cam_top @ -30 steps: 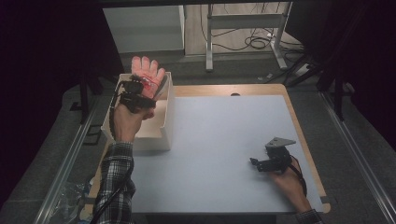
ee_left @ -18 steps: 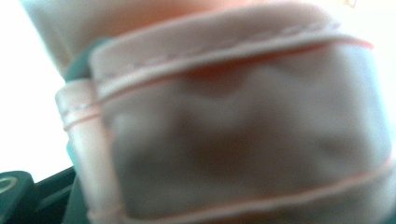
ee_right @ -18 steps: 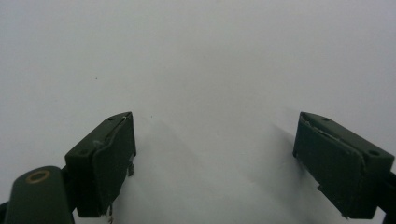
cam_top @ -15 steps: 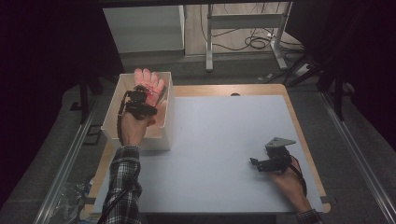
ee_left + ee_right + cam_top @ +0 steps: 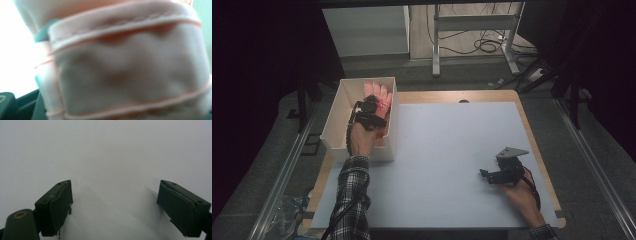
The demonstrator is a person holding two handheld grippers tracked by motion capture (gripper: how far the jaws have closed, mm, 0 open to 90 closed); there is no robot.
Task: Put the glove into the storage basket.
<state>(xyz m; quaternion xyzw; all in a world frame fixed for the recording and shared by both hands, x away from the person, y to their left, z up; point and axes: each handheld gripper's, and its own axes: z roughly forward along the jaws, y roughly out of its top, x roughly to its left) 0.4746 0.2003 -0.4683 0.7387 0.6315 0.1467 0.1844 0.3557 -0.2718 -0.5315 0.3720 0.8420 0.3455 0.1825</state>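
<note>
Your left claw (image 5: 373,106) is down inside the white box (image 5: 338,112) at the worktop's (image 5: 452,150) far left corner, with the pink glove (image 5: 377,92) lying in the box just beyond it. The main risk, as I judge it: if you pull away while the cuff is caught on a jaw, the glove comes back out with you, or drapes over the box wall and slides onto the worktop. A light box like this could also shift or tip if your hand drags on its side as you lift. Rise straight up, clear of the walls.

In the left gripper view the glove's cuff (image 5: 130,72) sits blurred, right up against the lens (too close to see the jaws), so I cannot tell whether that claw is pinching the fabric or has let go.

Your right claw (image 5: 115,205) hangs over bare worktop near the right edge, jaws spread wide, holding and touching nothing.
</note>
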